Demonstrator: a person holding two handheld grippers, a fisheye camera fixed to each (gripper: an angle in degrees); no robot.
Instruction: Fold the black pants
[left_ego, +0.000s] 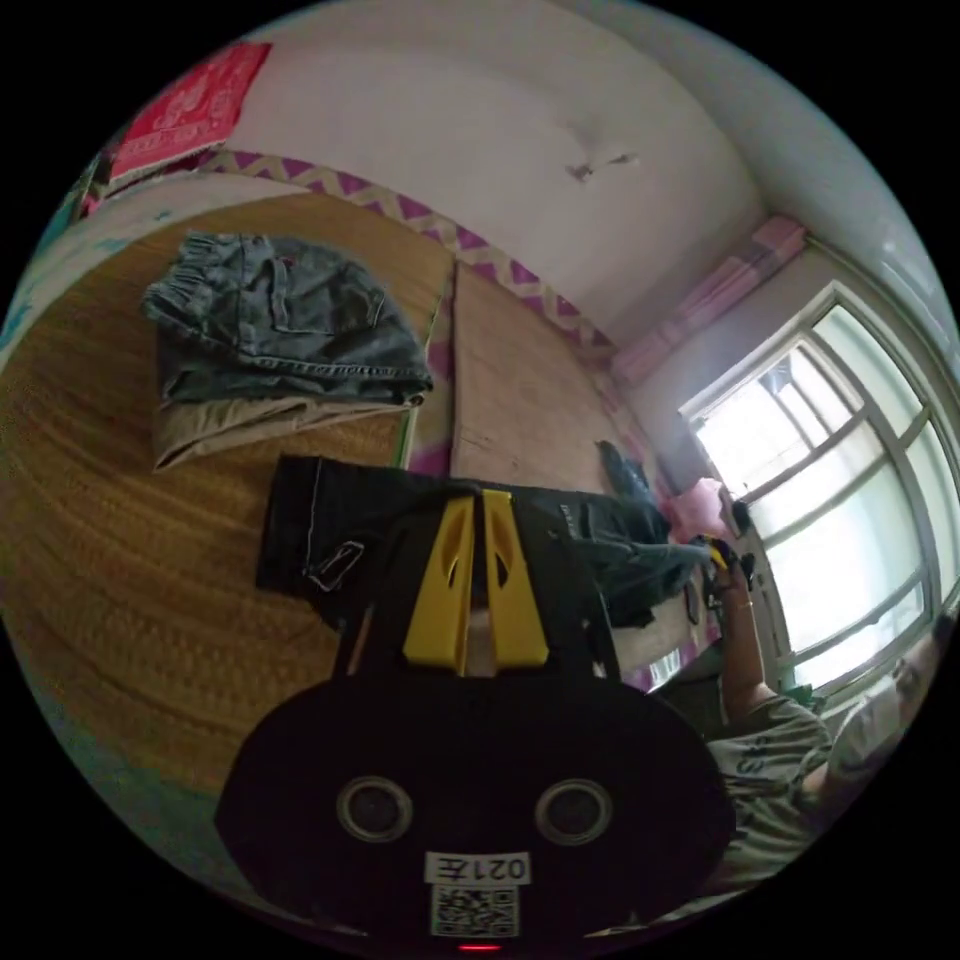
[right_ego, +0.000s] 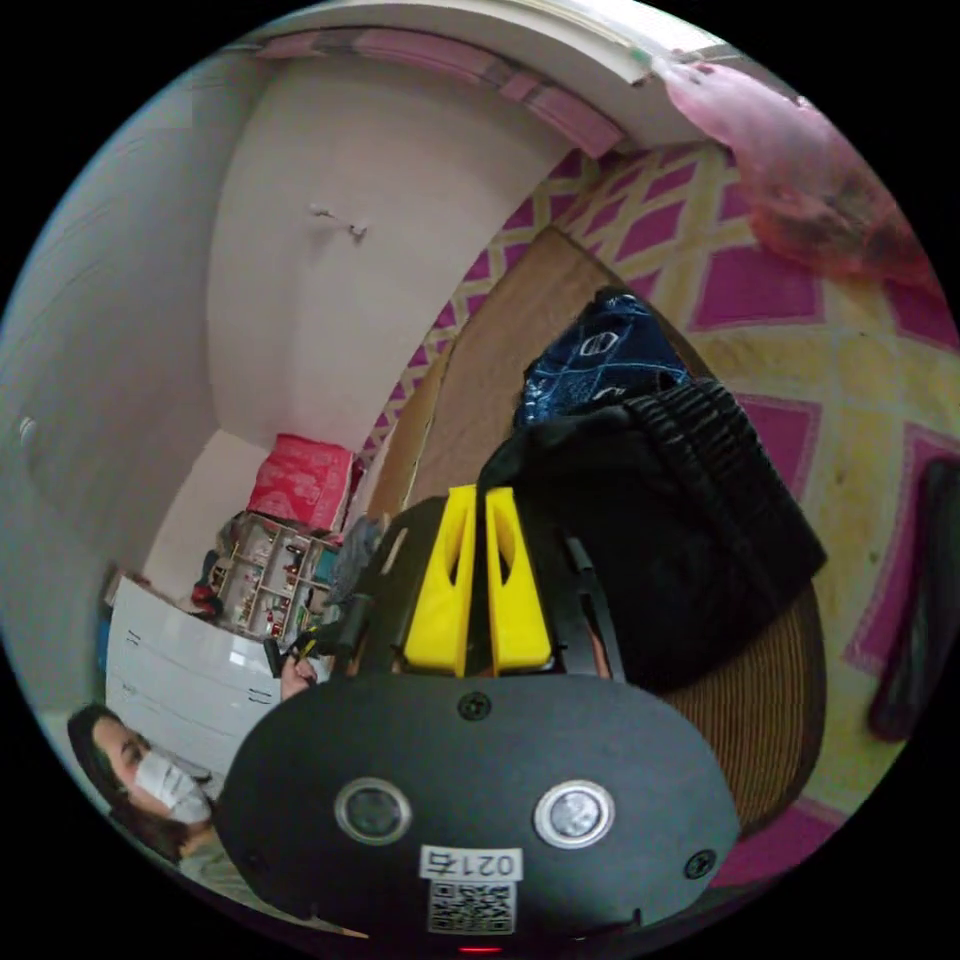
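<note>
covering woven mat (left_ego: 120, 560): black pants (left_ego: 330, 540)

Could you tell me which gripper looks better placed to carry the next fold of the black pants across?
Probably the left. The left gripper appears shut on the leg end of the black pants, stretched over the woven mat. The right gripper appears to pinch the waistband end, beside a blue garment.

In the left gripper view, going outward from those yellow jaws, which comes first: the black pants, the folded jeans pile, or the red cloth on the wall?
1. Black pants: right at the tips of the left gripper, on the woven mat.
2. Folded jeans pile: farther along the mat, up and left in the view.
3. Red cloth: farthest, on the wall beyond the mat.
</note>
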